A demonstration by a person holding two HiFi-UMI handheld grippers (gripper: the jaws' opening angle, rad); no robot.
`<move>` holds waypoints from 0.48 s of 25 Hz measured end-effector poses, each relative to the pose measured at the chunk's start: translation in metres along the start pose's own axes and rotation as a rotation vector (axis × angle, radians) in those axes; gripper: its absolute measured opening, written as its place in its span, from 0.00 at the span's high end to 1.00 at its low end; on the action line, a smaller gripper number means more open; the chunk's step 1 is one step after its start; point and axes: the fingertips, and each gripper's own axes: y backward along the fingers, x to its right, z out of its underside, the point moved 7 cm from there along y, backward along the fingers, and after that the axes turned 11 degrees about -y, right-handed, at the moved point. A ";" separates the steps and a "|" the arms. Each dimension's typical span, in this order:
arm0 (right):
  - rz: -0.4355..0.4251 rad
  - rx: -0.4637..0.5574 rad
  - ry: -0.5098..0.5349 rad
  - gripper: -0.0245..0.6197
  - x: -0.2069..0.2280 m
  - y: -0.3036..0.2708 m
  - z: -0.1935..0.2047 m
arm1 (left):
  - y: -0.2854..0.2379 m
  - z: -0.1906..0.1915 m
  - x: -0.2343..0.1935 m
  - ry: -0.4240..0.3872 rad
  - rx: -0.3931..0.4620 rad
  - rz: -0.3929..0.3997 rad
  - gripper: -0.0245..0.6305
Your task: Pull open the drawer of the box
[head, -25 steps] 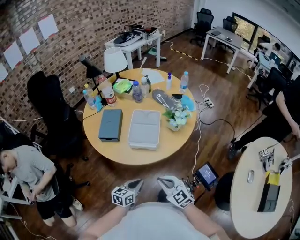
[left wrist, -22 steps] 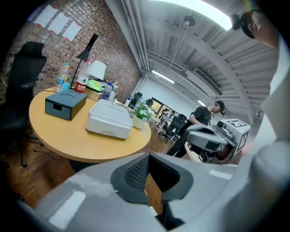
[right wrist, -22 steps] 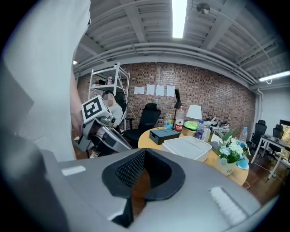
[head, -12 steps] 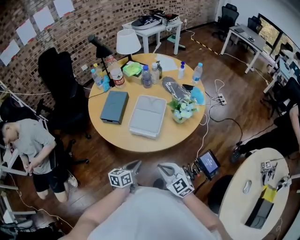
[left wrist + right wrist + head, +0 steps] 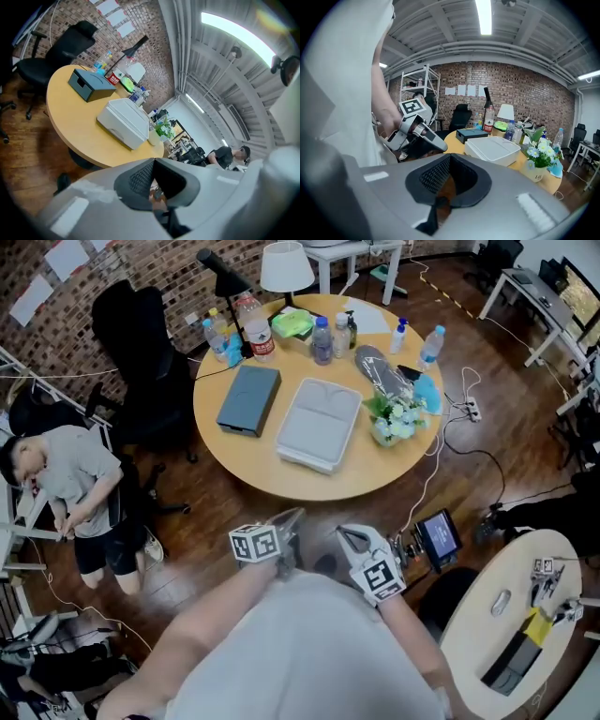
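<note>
A dark grey box (image 5: 249,399) with a notched drawer front (image 5: 86,84) lies on the round wooden table (image 5: 281,482). Beside it lies a larger white box (image 5: 319,424), also seen in both gripper views (image 5: 124,122) (image 5: 493,149). Both grippers hover close to the person's body, well short of the table's near edge. My left gripper (image 5: 296,517) is shut with nothing in it, its tips pointing toward the table (image 5: 153,161). My right gripper (image 5: 343,533) is likewise shut and empty (image 5: 449,157). The left gripper (image 5: 419,129) shows at the left of the right gripper view.
A lamp (image 5: 287,265), several bottles (image 5: 322,338) and a flower pot (image 5: 394,418) crowd the table's far side. A black chair (image 5: 136,343) and a crouching person (image 5: 80,488) are at the left. A small screen (image 5: 438,535) and a second round table (image 5: 511,634) are at the right.
The head view has swung, so the table sits higher and further right in the frame. Both grippers stay shut near the body, a little higher in frame than before.
</note>
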 end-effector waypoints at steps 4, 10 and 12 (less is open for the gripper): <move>-0.002 -0.009 -0.006 0.95 0.006 -0.010 -0.006 | -0.012 -0.002 -0.008 0.079 0.015 0.027 0.95; -0.033 -0.040 0.026 0.95 0.015 -0.024 -0.022 | -0.029 -0.008 -0.041 0.321 0.133 -0.001 0.95; -0.037 -0.062 0.040 0.95 0.020 -0.028 -0.024 | -0.036 -0.006 -0.051 0.381 0.165 -0.010 0.95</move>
